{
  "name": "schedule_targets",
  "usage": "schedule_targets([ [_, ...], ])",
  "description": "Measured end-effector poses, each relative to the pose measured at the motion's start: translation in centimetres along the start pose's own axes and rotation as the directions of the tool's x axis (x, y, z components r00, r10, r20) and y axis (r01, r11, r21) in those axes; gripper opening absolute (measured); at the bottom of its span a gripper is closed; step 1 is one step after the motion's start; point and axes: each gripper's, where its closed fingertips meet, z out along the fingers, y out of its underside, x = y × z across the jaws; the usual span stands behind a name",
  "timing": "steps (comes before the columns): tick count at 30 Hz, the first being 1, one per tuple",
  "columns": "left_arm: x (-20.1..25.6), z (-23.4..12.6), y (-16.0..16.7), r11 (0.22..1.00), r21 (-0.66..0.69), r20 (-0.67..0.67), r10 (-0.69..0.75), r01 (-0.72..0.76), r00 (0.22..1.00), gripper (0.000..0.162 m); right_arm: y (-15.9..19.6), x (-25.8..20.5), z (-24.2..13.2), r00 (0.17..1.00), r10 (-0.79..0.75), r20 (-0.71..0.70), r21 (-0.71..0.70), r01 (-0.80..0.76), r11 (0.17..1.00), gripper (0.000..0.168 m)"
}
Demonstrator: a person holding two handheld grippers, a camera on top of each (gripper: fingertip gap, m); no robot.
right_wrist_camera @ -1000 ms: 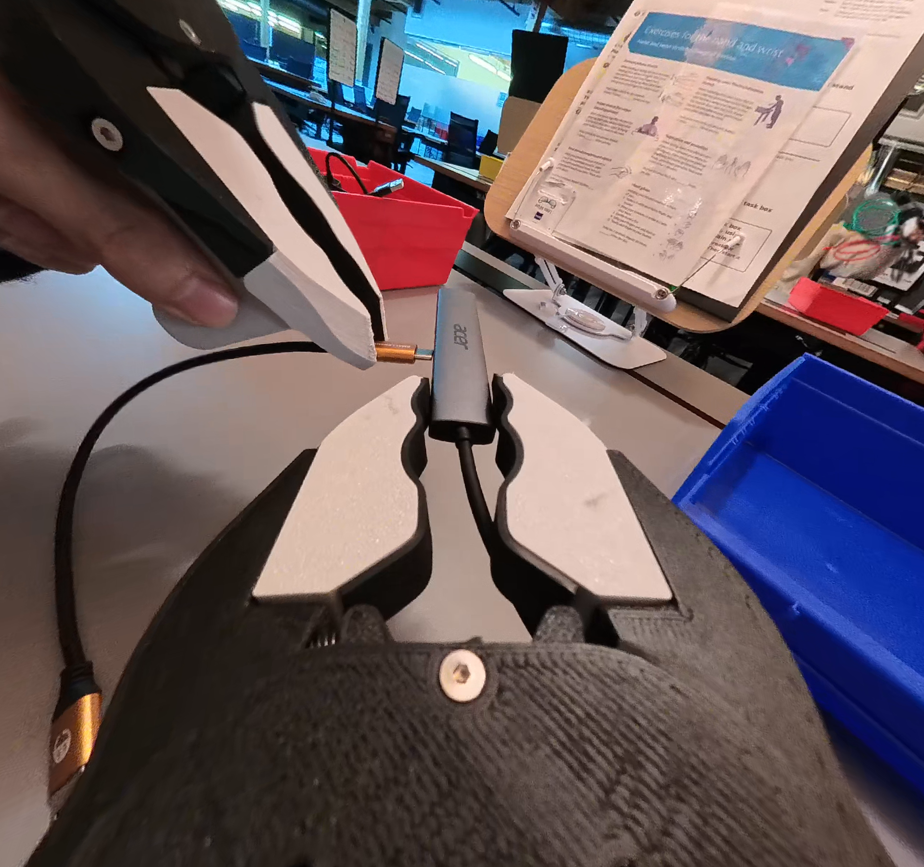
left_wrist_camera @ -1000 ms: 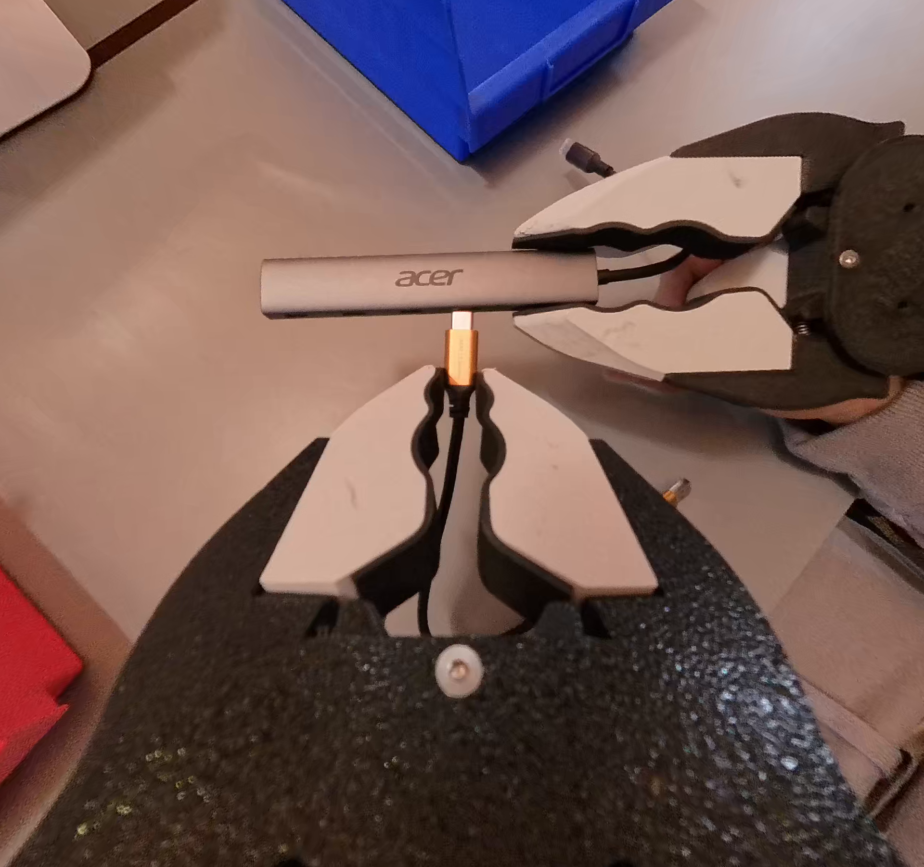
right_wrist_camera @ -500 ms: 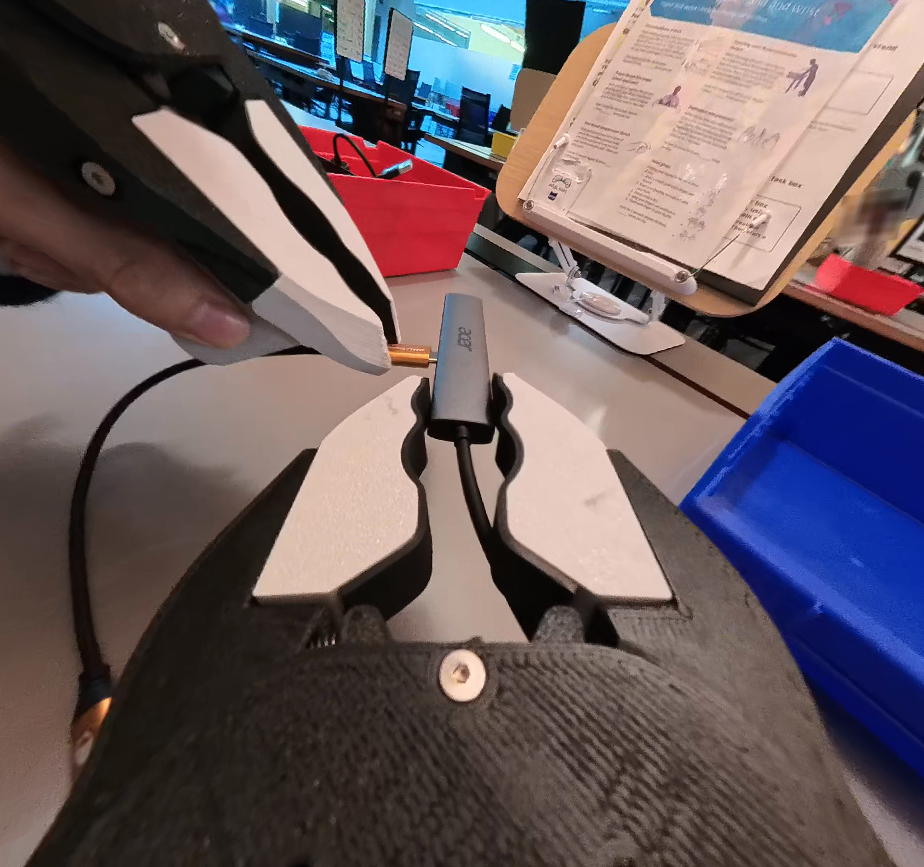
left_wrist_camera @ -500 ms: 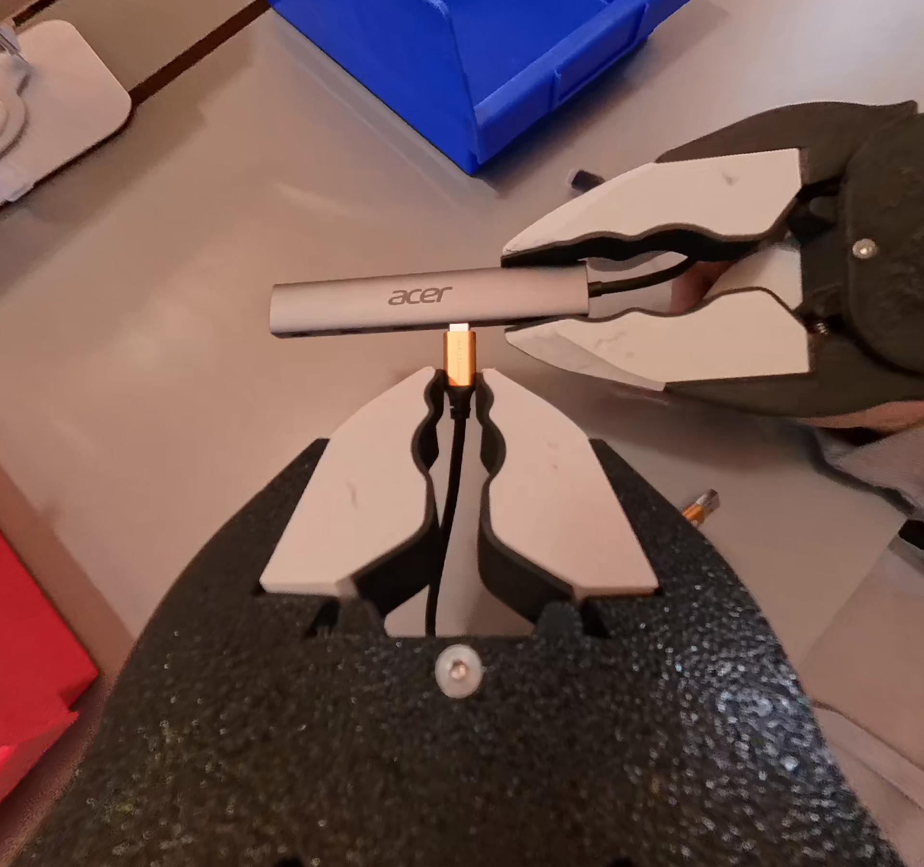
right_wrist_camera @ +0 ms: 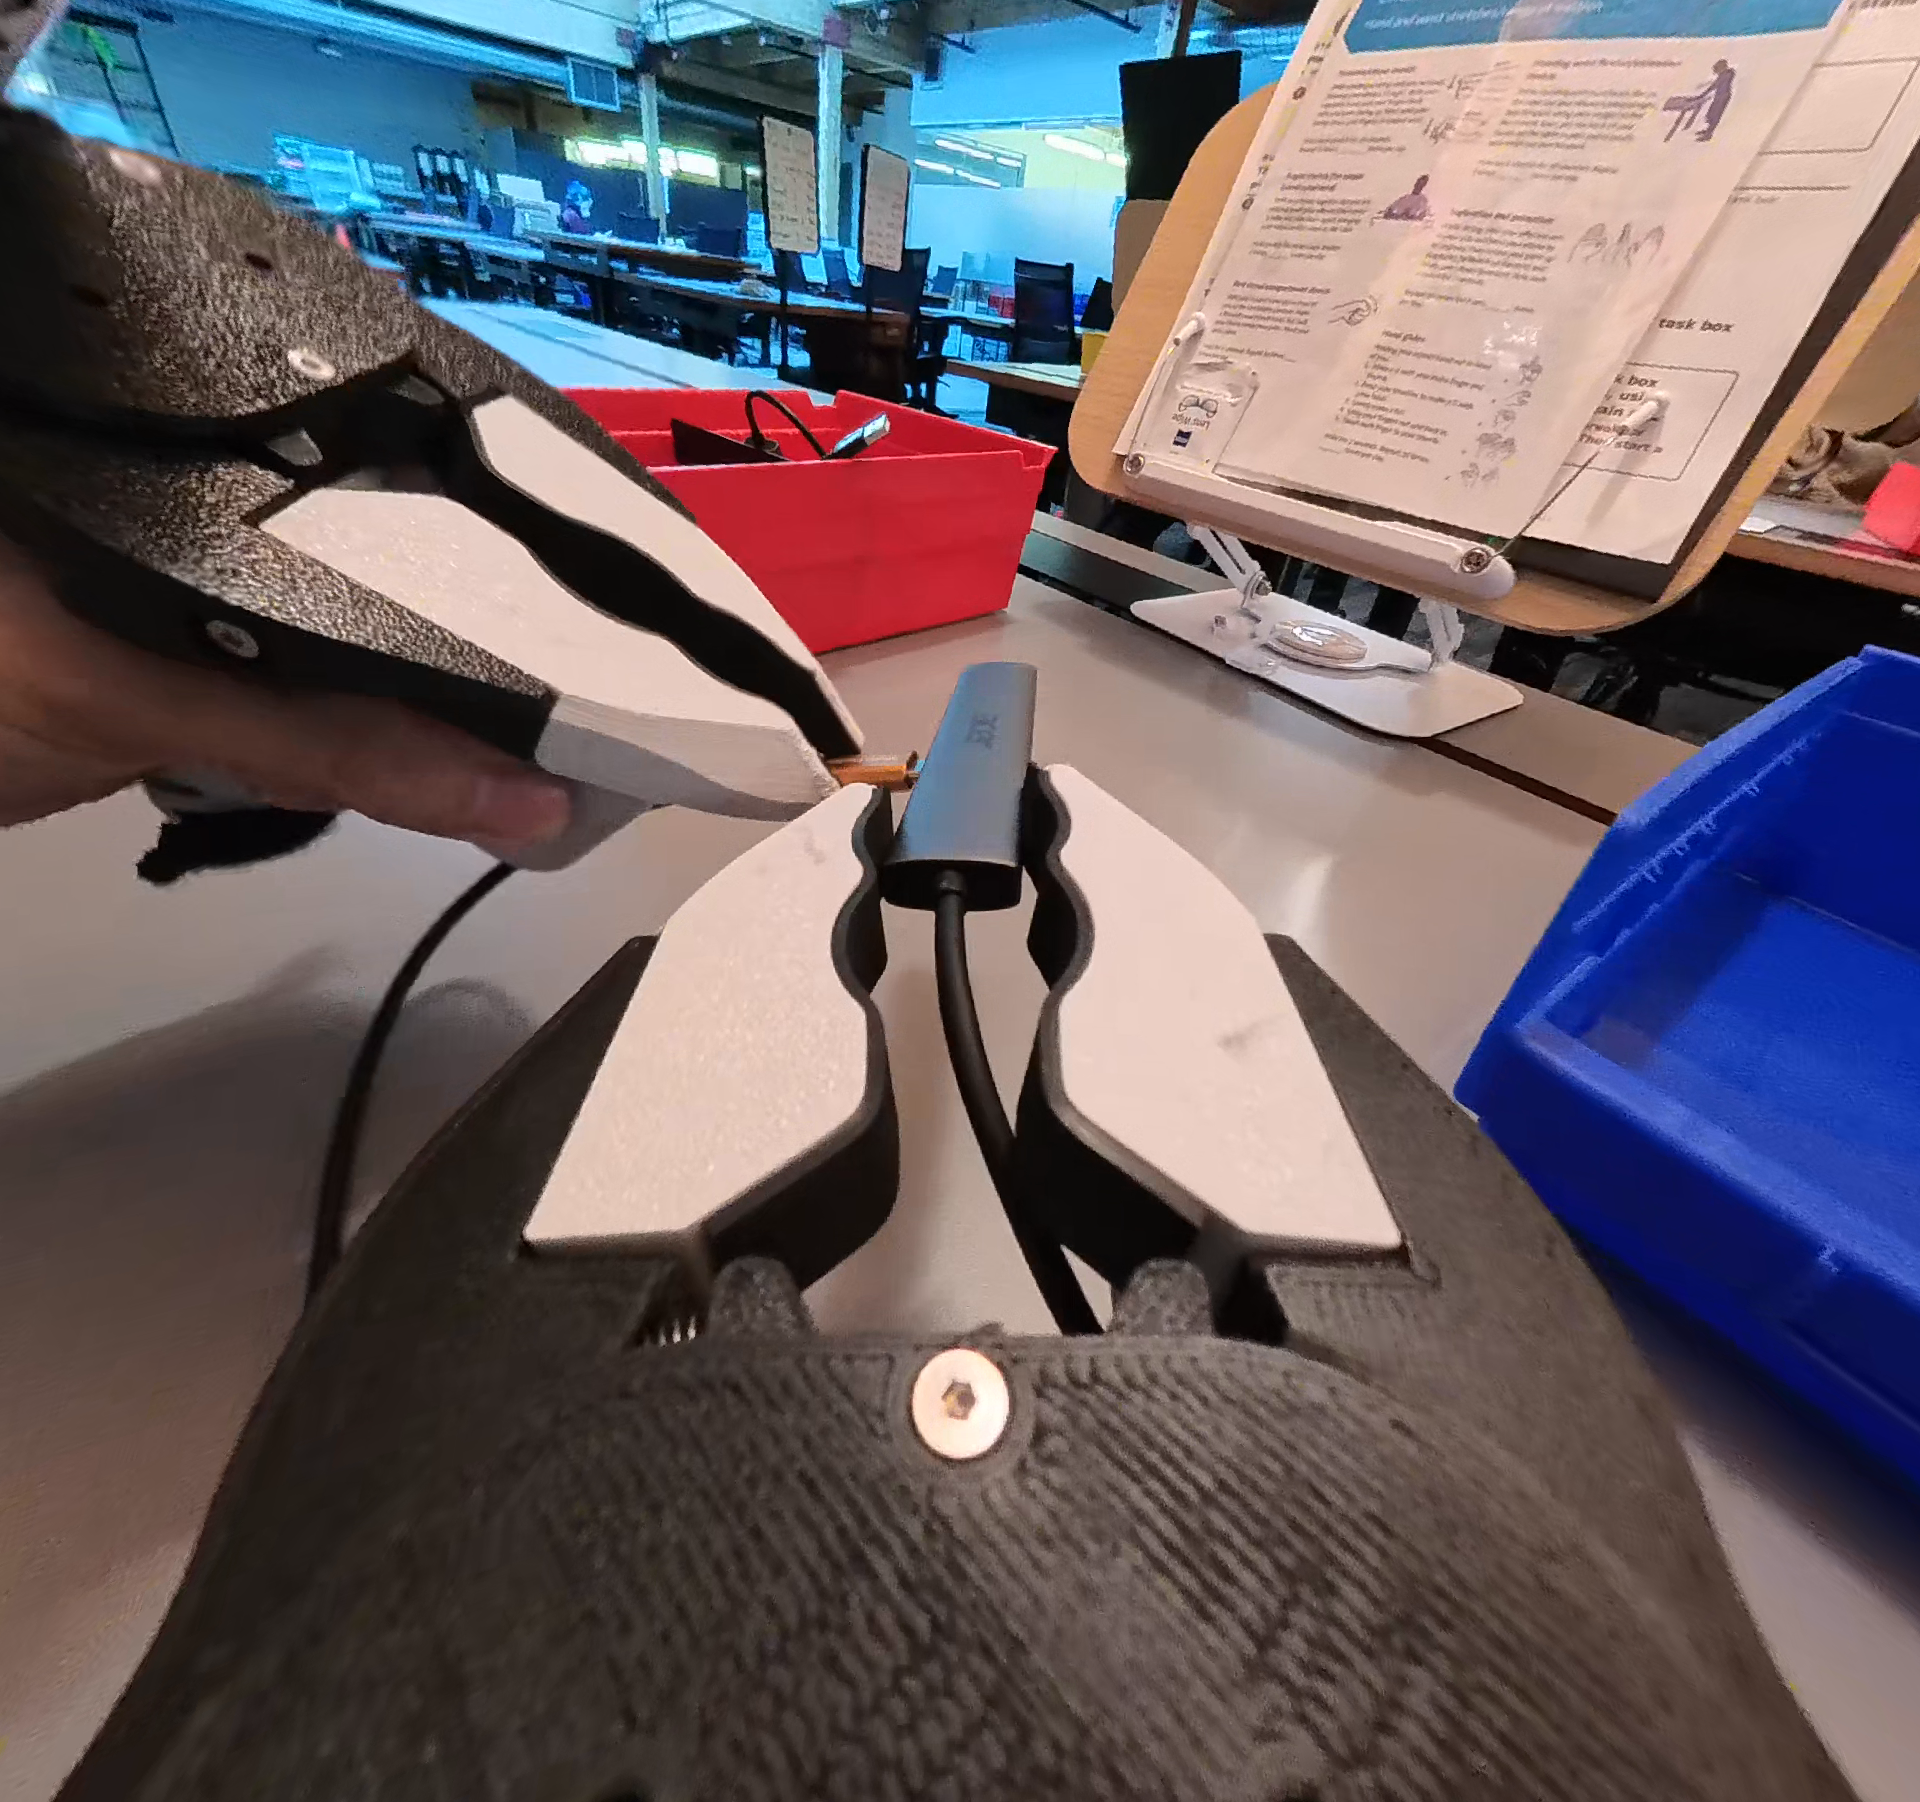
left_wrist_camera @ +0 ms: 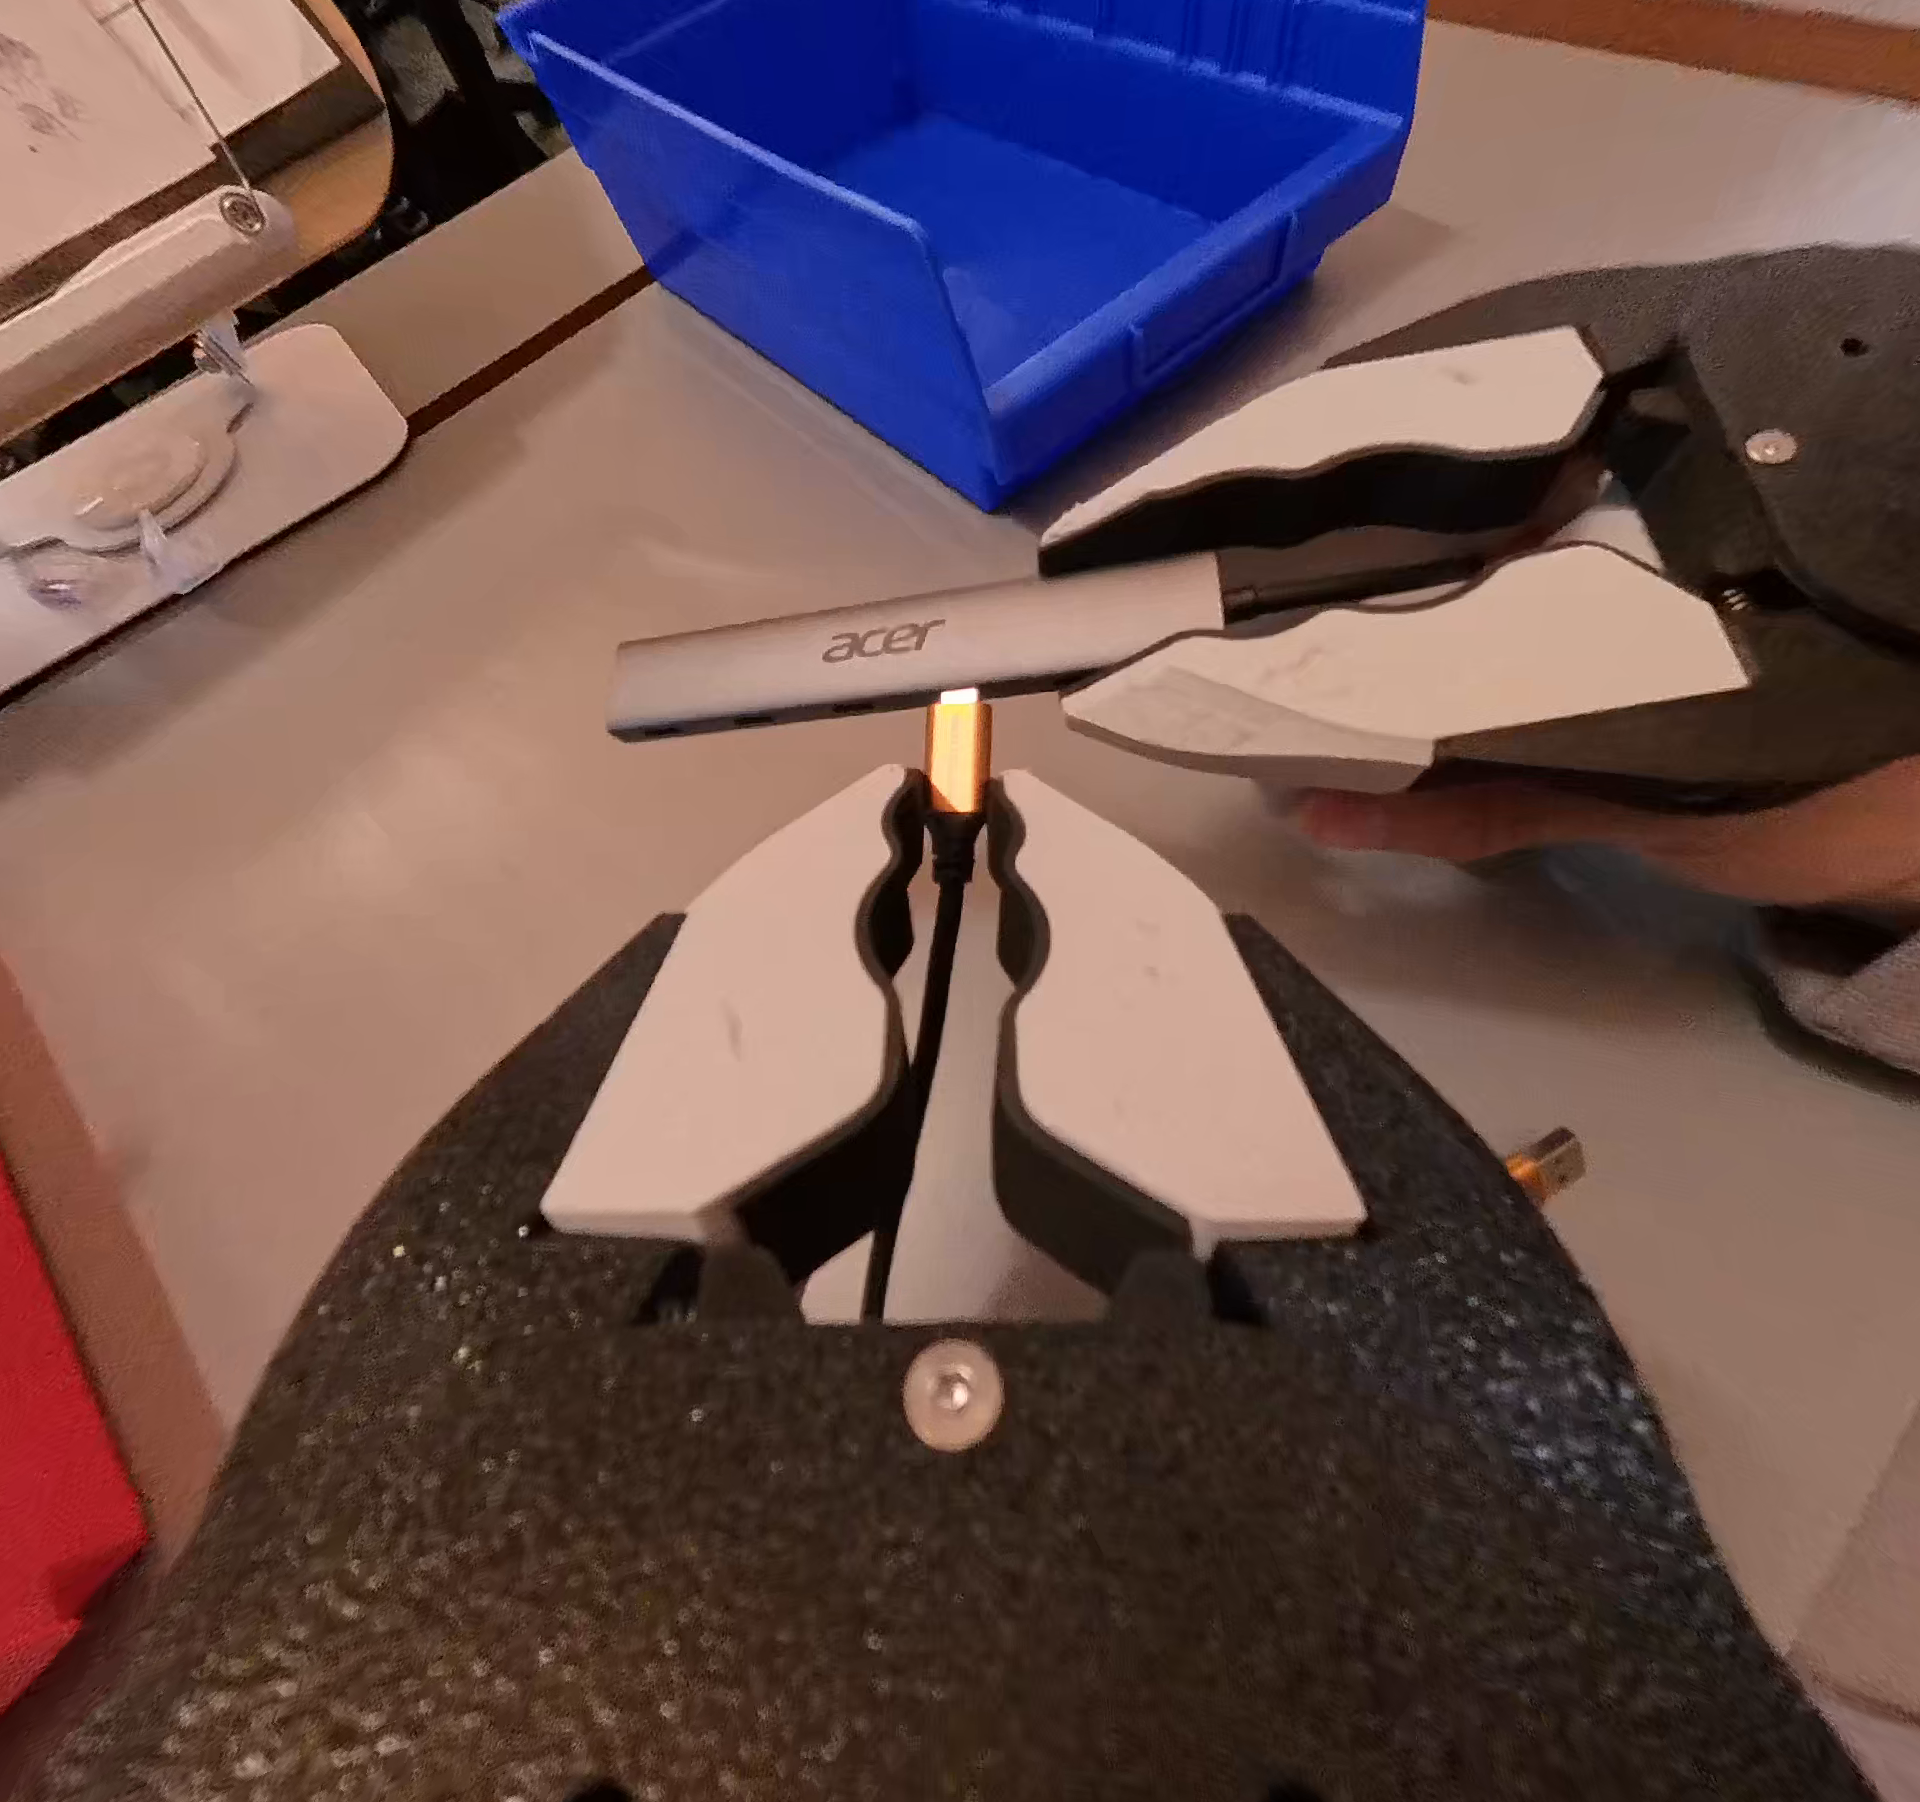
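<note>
Left wrist view | left gripper (left_wrist_camera: 954,796) clamped on gold plug (left_wrist_camera: 954,753), tip at side of hub (left_wrist_camera: 914,643) | right gripper (left_wrist_camera: 1081,614) pinches hub's cable end | hub's long axis crosswise to plug, near blue bin (left_wrist_camera: 727,163)

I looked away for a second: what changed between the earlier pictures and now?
Little changed: both grippers swung together, bringing the blue bin fuller into the left wrist view. The left gripper stays shut on the orange plug at the grey hub; the right gripper stays shut on the hub.
</note>
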Motion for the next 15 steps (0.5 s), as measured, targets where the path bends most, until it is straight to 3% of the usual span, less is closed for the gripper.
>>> schedule_targets([
  [13,-0.1,0.1,-0.9,0.995,0.103,0.009,0.002,-0.003,1.0,0.012,-0.2,0.5,0.1,0.997,0.077,-0.021,0.015,-0.077,0.997,0.024],
  [15,-0.4,-0.9,-1.2,0.99,0.141,-0.005,-0.01,0.011,1.0,0.02,-0.3,1.2,-0.1,0.994,0.078,-0.071,0.028,-0.076,0.997,0.024],
])
